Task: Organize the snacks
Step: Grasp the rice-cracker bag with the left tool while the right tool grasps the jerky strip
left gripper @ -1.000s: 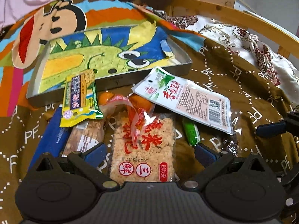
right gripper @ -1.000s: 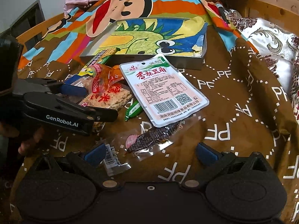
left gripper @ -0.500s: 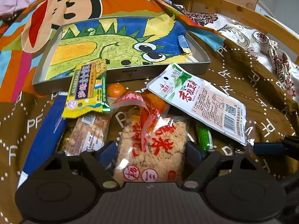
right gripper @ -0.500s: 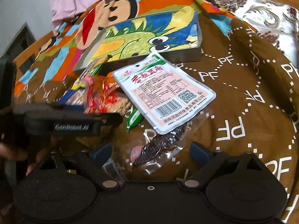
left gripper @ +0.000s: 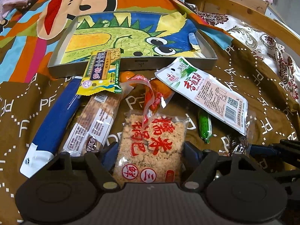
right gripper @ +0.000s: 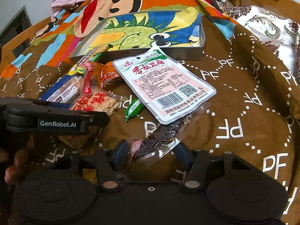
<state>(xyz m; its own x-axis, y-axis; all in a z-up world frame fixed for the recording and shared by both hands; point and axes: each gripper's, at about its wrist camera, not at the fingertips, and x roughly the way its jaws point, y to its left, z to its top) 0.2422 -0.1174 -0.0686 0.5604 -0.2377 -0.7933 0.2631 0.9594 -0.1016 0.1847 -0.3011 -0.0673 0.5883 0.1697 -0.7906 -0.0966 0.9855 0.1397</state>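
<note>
A clear pack of crumbly rice cake with red characters lies on the brown blanket, between the jaws of my left gripper. Those jaws are closing and both blue pads touch the pack's sides. In the right wrist view a dark dried snack in clear wrap sits between the closing jaws of my right gripper; its pads stand just off the wrapper. The metal tray, lined with a dinosaur drawing, lies beyond the snacks with nothing inside.
A white-pink pouch, a small green sausage, a yellow-green bar, a long blue pack, a brown bar and a red-orange bag lie around. A wooden bed rail runs behind.
Both grippers' jaws have narrowed from wide open. The left pair came in against the rice cake pack; the right pair drew in around the dark snack.
</note>
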